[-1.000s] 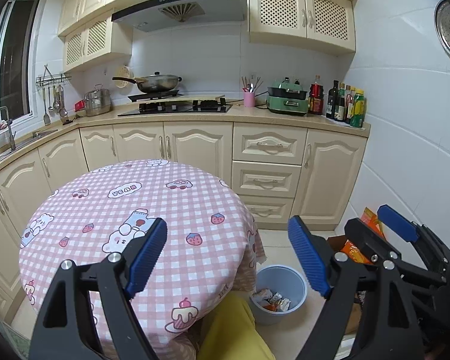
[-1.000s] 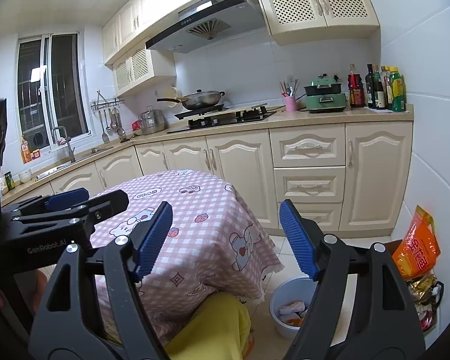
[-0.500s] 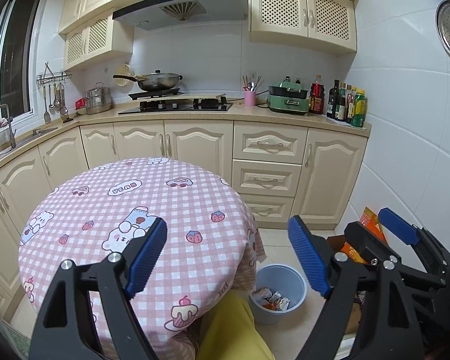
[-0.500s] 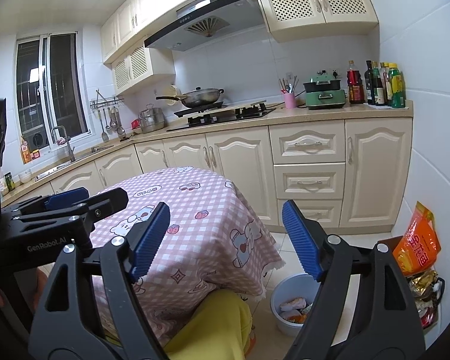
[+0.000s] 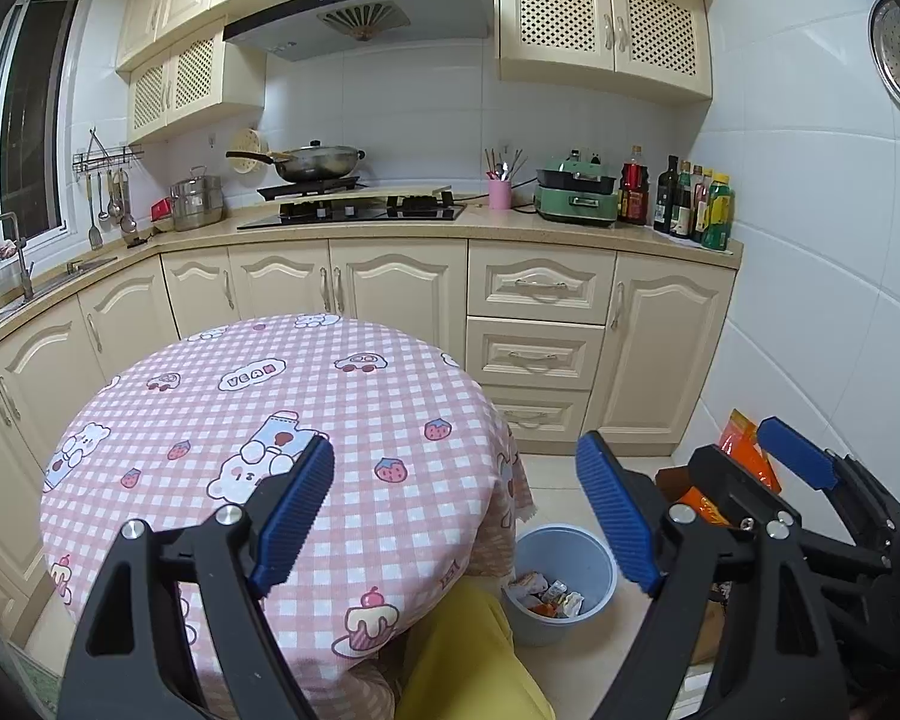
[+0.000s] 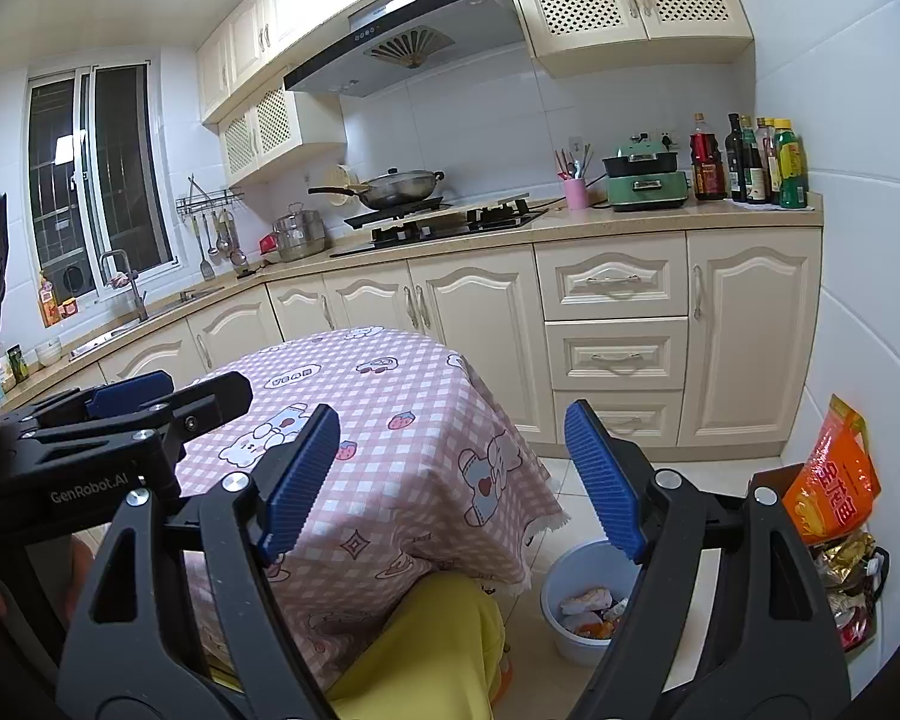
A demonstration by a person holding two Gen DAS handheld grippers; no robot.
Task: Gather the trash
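While both hands have kept their places since a second ago, the right gripper (image 6: 450,480) now stands slightly wider than then, and the left gripper (image 5: 456,510) is just as wide as before, each with nothing between its jaws. Low and to the right of both, on the floor beside the cloth-covered round worktop (image 5: 342,396), the blue bin (image 5: 561,585) holds crumpled trash (image 5: 546,594).
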